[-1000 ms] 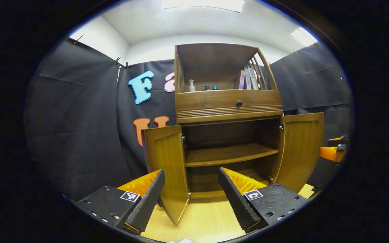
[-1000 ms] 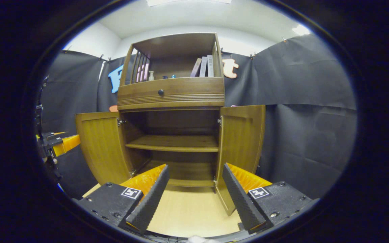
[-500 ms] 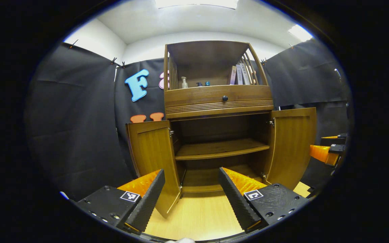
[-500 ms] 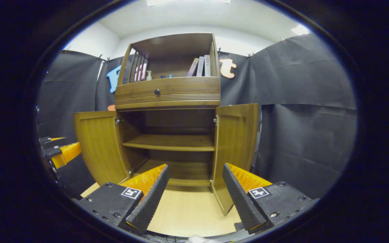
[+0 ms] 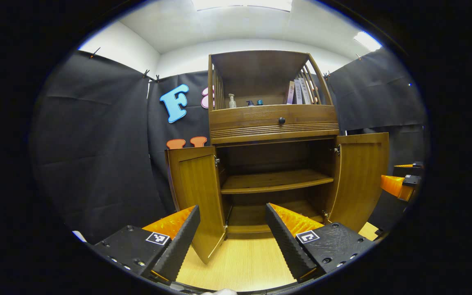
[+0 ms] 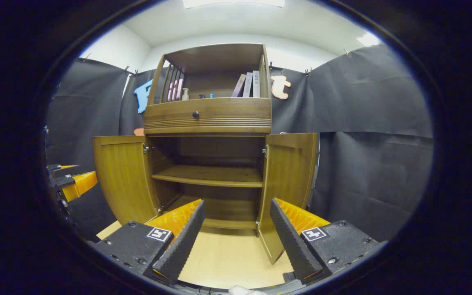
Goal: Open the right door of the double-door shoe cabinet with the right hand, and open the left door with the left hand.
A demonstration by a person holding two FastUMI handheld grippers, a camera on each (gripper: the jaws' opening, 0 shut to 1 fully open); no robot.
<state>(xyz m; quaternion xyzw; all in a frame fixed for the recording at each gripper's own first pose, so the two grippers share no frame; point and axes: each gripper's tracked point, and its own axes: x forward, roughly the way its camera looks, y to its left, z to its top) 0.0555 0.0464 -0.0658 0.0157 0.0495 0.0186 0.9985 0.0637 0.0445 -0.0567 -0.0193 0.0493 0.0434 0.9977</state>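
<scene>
Left gripper (image 5: 232, 235) jaws: spread wide, holding nothing, clear of the cabinet.
Right gripper (image 6: 236, 233) jaws: spread wide, holding nothing, clear of the cabinet.
Left door (image 5: 197, 192): swung fully open, in front of the left gripper's left finger (image 5: 178, 241) in the left gripper view; at the left of the cabinet in the right gripper view (image 6: 123, 180).
Shoe cabinet (image 5: 273, 123): stands on the wood floor (image 5: 244, 266) against the black cloth wall; lower compartment exposed.
Inner shelf (image 5: 275, 182): bare, spans the lower compartment.
Drawer knob (image 5: 281, 120): centred on the drawer front above the doors.
Upper shelf contents: small bottles (image 5: 232, 100) at left, books (image 5: 299, 92) leaning at right.
Right door (image 5: 361, 176): swung fully open; in the right gripper view (image 6: 289, 180) just beyond the right finger.
</scene>
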